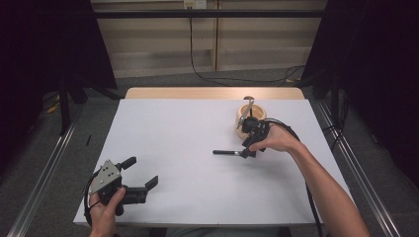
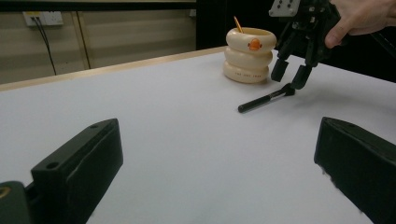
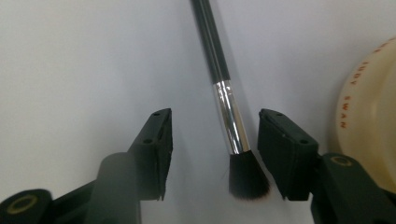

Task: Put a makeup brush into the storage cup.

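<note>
A makeup brush (image 1: pixel 225 152) (image 2: pixel 264 100) with a black handle, silver ferrule and dark bristles lies flat on the white table. My right gripper (image 1: pixel 247 152) (image 2: pixel 292 77) points down over its bristle end. In the right gripper view the ferrule (image 3: pixel 229 116) lies between the jaws of that gripper (image 3: pixel 215 121). The right jaw is close to the bristles, the left jaw stands well apart, and neither pad presses on the brush. My left gripper (image 1: pixel 142 172) (image 2: pixel 219 154) rests near the table's front left corner, open and holding nothing.
A cream ringed holder (image 1: pixel 249 118) (image 2: pixel 248 56) (image 3: pixel 373 107) stands just behind the right gripper, with a thin tool (image 1: pixel 249 104) (image 2: pixel 238 23) sticking out of it. The white table top (image 1: pixel 188 138) has a wooden strip along its far edge.
</note>
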